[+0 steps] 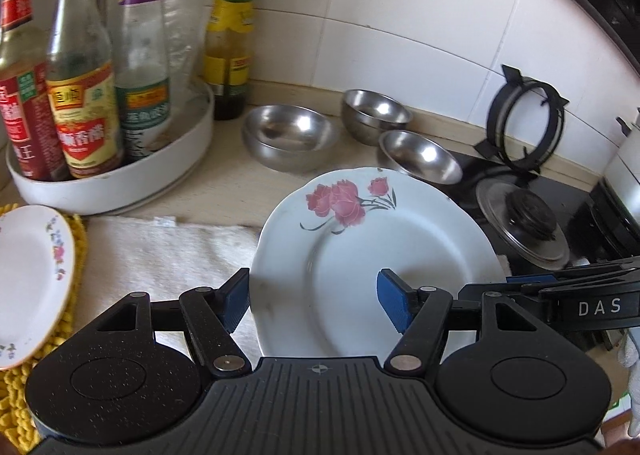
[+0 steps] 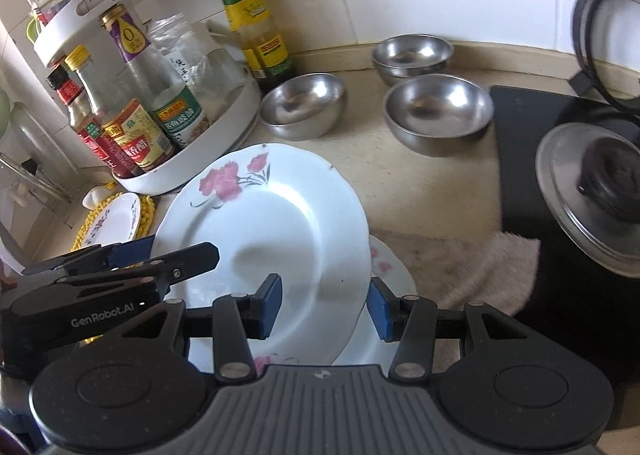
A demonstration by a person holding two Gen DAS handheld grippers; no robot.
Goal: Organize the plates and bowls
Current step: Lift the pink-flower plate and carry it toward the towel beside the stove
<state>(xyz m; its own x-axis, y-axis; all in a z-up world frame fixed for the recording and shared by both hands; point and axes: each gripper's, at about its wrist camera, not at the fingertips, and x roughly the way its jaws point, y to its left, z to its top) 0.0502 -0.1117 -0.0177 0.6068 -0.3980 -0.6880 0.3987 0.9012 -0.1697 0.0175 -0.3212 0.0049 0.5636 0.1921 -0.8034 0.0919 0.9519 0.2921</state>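
Plate transfer in progress: both grippers straddle opposite rims of the rose plate (image 2: 260,223).

Left gripper (image 1: 314,305) and right gripper (image 2: 324,309) stand part-open; whether either pinches the rim cannot be told. At frame centre, the plate tilts over a second plate (image 2: 390,267) below. Next, probably: lower, align, release. Count: three plates, including small plate (image 1: 28,275); three steel bowls (image 1: 290,135).

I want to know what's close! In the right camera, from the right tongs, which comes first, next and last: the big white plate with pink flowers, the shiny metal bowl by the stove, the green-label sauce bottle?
1. Big white plate with pink flowers: at the right tongs.
2. Shiny metal bowl: farther back, right.
3. Green-label sauce bottle: by the wall, left.
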